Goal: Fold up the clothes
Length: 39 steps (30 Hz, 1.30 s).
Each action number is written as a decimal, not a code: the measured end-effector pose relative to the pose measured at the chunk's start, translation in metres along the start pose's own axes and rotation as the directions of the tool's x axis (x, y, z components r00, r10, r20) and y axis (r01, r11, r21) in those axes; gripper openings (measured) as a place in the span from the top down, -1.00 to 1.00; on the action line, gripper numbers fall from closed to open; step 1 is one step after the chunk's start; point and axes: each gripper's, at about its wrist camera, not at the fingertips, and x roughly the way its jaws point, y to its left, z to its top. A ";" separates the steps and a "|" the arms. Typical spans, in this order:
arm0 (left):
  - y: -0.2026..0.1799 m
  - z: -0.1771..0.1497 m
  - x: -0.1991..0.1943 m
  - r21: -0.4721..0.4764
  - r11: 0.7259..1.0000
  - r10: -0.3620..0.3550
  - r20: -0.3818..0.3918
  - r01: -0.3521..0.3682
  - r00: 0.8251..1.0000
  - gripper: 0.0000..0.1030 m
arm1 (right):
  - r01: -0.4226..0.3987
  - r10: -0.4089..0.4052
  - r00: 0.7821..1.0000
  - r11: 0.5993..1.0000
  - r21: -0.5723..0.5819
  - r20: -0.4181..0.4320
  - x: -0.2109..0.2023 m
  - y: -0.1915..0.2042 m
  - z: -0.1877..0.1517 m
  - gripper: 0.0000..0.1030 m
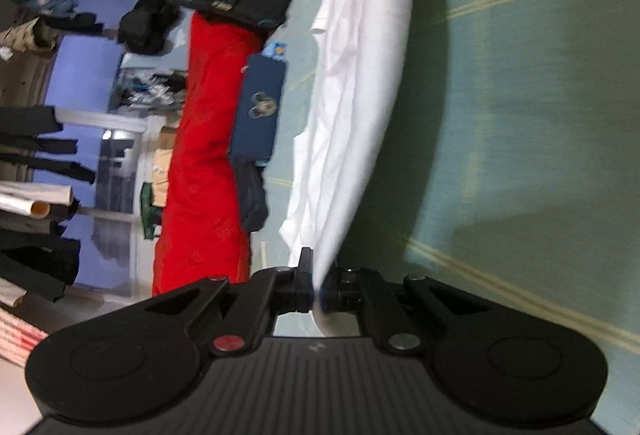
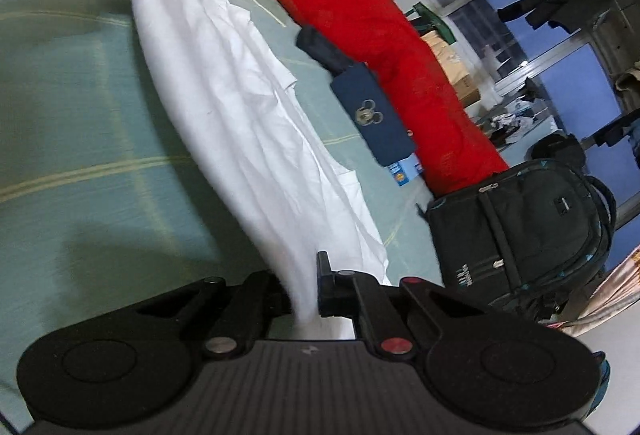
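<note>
Left wrist: left tool (image 1: 317, 293) and right tool (image 2: 306, 295) each clamp white garment (image 1: 360, 75), angled downward; garment type unclear.

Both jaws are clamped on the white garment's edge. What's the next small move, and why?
Probably carry the held edge across toward the far side, both hands together, to lay it over as a fold. The left gripper and right gripper each pinch an end of the white garment, the edge is stretched between them above the green bedsheet, and the rest trails toward the red blanket.
</note>
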 end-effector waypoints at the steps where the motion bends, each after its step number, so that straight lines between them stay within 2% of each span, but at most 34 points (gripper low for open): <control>1: -0.004 -0.001 -0.010 0.003 1.000 -0.009 0.006 0.009 1.000 0.97 | -0.010 0.010 1.000 1.000 0.001 0.000 -0.008 0.003 -0.002 0.89; 8: -0.039 -0.008 -0.068 0.040 0.998 -0.053 0.045 0.052 0.998 0.97 | -0.059 0.060 0.998 0.998 0.017 -0.013 -0.052 0.023 -0.023 0.88; 14: -0.065 -0.012 -0.084 0.031 0.994 -0.102 0.037 0.101 0.994 0.96 | -0.111 0.114 0.992 0.992 0.066 -0.046 -0.066 0.050 -0.039 0.87; 18: -0.061 -0.019 -0.099 -0.057 0.977 -0.204 0.042 0.206 0.978 0.79 | -0.175 0.184 0.981 0.976 0.126 -0.063 -0.072 0.051 -0.048 0.73; 22: -0.034 -0.035 -0.117 -0.186 0.945 -0.261 0.068 0.269 0.963 0.78 | -0.290 0.308 0.951 0.912 0.289 -0.017 -0.095 0.024 -0.066 0.66; 23: -0.023 -0.037 -0.119 -0.234 0.932 -0.266 0.083 0.278 0.960 0.78 | -0.312 0.326 0.945 0.888 0.338 0.017 -0.102 0.015 -0.069 0.54; 26: 0.006 -0.039 -0.113 -0.366 0.880 -0.275 0.126 0.302 0.953 0.76 | -0.346 0.325 0.937 0.819 0.459 0.127 -0.110 -0.010 -0.069 0.19; 28: 0.018 -0.038 -0.101 -0.454 0.829 -0.288 0.152 0.326 0.946 0.60 | -0.351 0.306 0.936 0.784 0.512 0.172 -0.104 -0.019 -0.064 0.17; 30: 0.020 -0.040 -0.082 -0.543 0.756 -0.332 0.165 0.366 0.929 0.48 | -0.360 0.331 0.931 0.765 0.534 0.155 -0.085 -0.014 -0.062 0.17; 32: 0.014 -0.049 -0.063 -0.621 0.674 -0.394 0.156 0.401 0.905 0.47 | -0.373 0.368 0.921 0.745 0.552 0.125 -0.065 -0.006 -0.064 0.17; 34: 0.006 -0.067 -0.049 -0.701 0.589 -0.450 0.129 0.403 0.883 0.45 | -0.342 0.382 0.922 0.746 0.572 0.054 -0.052 0.003 -0.078 0.16; 35: 0.005 -0.076 -0.049 -0.734 0.543 -0.461 0.144 0.407 0.876 0.45 | -0.336 0.390 0.920 0.733 0.591 0.039 -0.050 0.003 -0.086 0.16; 36: 0.011 -0.082 -0.051 -0.757 0.509 -0.468 0.156 0.410 0.870 0.42 | -0.331 0.397 0.917 0.718 0.613 0.030 -0.048 0.003 -0.093 0.15; 37: 0.018 -0.086 -0.052 -0.776 0.478 -0.477 0.163 0.410 0.864 0.42 | -0.343 0.407 0.912 0.680 0.648 0.056 -0.049 -0.004 -0.099 0.14; 38: 0.028 -0.087 -0.051 -0.785 0.472 -0.468 0.163 0.402 0.869 0.42 | -0.359 0.415 0.905 0.637 0.682 0.089 -0.050 -0.013 -0.102 0.12; 39: 0.038 -0.086 -0.051 -0.785 0.479 -0.444 0.168 0.392 0.880 0.32 | -0.373 0.409 0.903 0.602 0.706 0.129 -0.050 -0.022 -0.102 0.04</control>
